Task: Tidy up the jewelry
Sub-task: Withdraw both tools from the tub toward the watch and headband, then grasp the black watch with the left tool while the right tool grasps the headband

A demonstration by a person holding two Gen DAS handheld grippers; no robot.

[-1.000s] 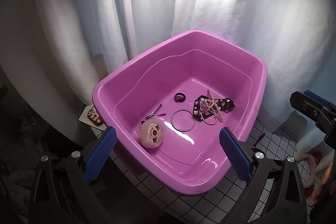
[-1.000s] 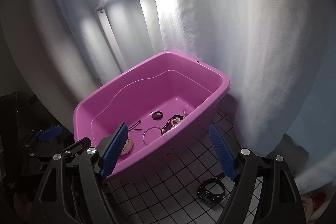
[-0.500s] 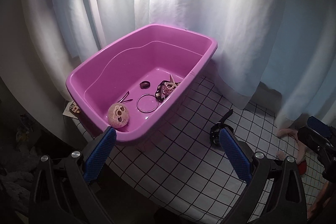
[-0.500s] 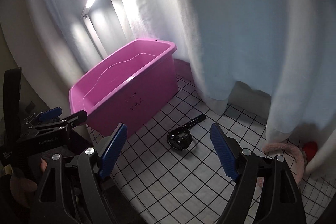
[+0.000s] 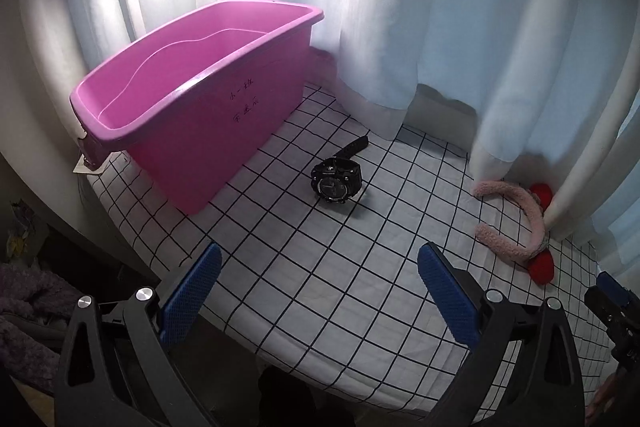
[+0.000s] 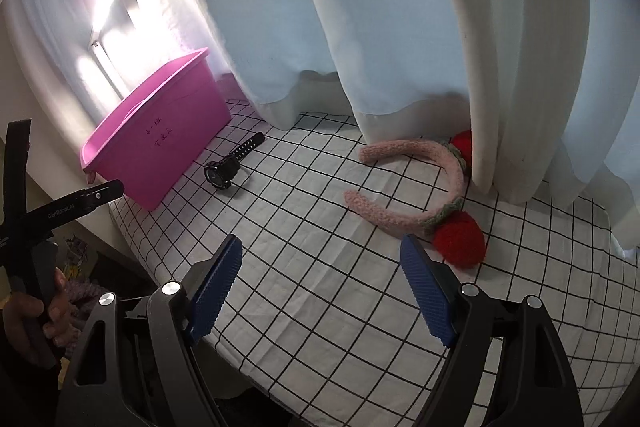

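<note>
Left wrist view: left gripper (image 5: 319, 269) at the bottom of the frame, blue pads (image 5: 191, 294) spread wide, nothing between them. Pink tub (image 5: 224, 115) in the upper left, standing on the white grid-patterned cloth (image 5: 320, 287), dark handwriting on its near wall; inside floor hidden by the wall from this angle. Black watch (image 5: 336, 181) just right of centre, lying on the cloth near the tub's right corner but apart from it, face turned up, strap running toward the upper right. Pink fuzzy headband (image 5: 516, 219) at centre right, open side facing left, red pompoms (image 5: 542, 269) at its lower end and behind it, back edge tucked against the white curtain (image 5: 440, 7). Part of the other gripper at the lower right edge.

Right wrist view: right gripper (image 6: 322, 267) low in the frame, blue pads (image 6: 426, 291) set wide apart, empty. Headband (image 6: 448, 179) in the centre right, just above the right pad, red pompom (image 6: 460, 237) close to that fingertip. Watch (image 6: 224, 169) at centre left, near the tub (image 6: 160, 135) in the left middle. Curtain (image 6: 380, 7) filling the upper frame. At the far left edge, the left gripper's black body, held by a hand (image 6: 36, 311).
</note>
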